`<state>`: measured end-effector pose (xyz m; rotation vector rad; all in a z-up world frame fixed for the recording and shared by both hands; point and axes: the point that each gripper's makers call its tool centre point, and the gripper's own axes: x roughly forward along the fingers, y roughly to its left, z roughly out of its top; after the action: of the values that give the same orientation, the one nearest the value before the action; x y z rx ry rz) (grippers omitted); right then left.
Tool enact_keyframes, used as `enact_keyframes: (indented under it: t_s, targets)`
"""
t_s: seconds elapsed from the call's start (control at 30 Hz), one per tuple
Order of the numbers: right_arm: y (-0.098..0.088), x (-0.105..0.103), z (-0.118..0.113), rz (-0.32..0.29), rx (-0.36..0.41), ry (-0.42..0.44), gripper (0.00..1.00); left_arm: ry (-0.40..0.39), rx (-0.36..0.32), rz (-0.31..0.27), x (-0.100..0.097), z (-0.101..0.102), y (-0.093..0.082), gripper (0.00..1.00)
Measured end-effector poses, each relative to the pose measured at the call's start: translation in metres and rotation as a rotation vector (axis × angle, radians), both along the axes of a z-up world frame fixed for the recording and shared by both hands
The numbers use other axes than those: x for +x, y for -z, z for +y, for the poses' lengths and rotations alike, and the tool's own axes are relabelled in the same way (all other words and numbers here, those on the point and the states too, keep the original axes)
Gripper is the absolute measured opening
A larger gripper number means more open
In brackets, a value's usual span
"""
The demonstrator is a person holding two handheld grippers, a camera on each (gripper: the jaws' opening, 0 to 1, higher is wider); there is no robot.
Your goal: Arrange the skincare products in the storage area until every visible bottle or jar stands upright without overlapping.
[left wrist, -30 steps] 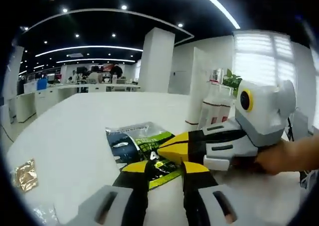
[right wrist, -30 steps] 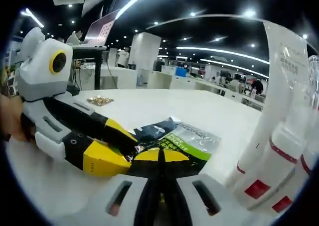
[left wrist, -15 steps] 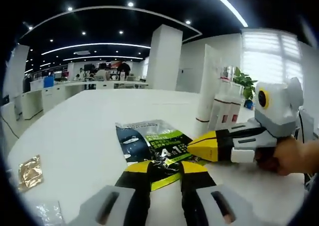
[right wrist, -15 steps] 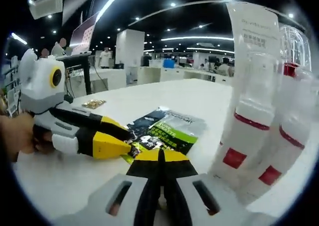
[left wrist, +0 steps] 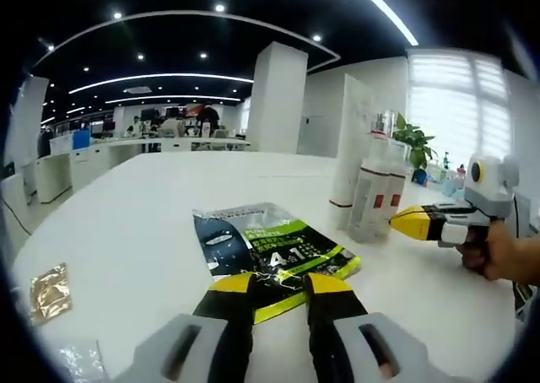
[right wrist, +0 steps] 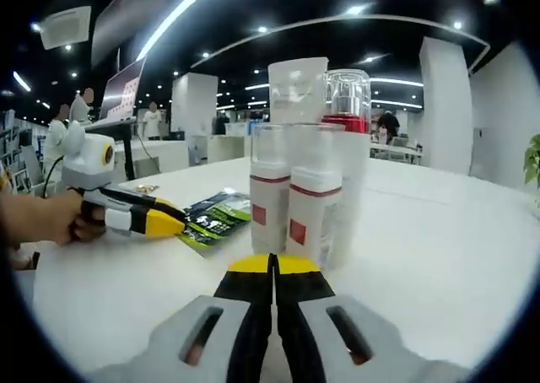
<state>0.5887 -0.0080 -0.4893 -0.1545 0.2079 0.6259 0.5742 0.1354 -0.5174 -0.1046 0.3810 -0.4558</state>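
Upright bottles point(right wrist: 291, 202) stand just beyond the closed right tongs point(right wrist: 273, 265); sachet point(left wrist: 270, 252) lies flat between the parted left tongs point(left wrist: 275, 283).

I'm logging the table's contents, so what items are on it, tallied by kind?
Upright white bottles with red bands: 2
Tall white tube: 1
Clear-capped bottle with a red collar: 1
Flat green-and-black sachet: 1
Small gold foil packet: 1
Total: 6
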Motion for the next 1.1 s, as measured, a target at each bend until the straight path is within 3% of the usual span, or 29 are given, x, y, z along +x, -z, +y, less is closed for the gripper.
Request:
enact_keyframes:
  t_s: [0.53, 0.7, 0.77, 0.87, 1.1]
  targets:
    - [-0.002, 0.008, -0.018, -0.018, 0.011, 0.098, 0.00, 0.003, 0.006, -0.001, 0.000, 0.000, 0.001, 0.24]
    - [-0.014, 0.006, -0.024, -0.071, 0.050, 0.134, 0.00, 0.004, 0.008, -0.002, 0.001, 0.000, 0.002, 0.24]
    - [-0.026, 0.005, -0.024, -0.130, 0.076, 0.149, 0.06, 0.006, 0.011, -0.003, 0.001, -0.001, 0.002, 0.25]
    - [-0.031, 0.011, -0.027, -0.150, 0.091, 0.186, 0.20, 0.006, 0.013, -0.004, 0.001, -0.001, 0.002, 0.25]
    - [-0.029, 0.022, -0.019, -0.139, 0.096, 0.196, 0.24, 0.014, 0.022, -0.008, 0.000, -0.002, 0.002, 0.25]
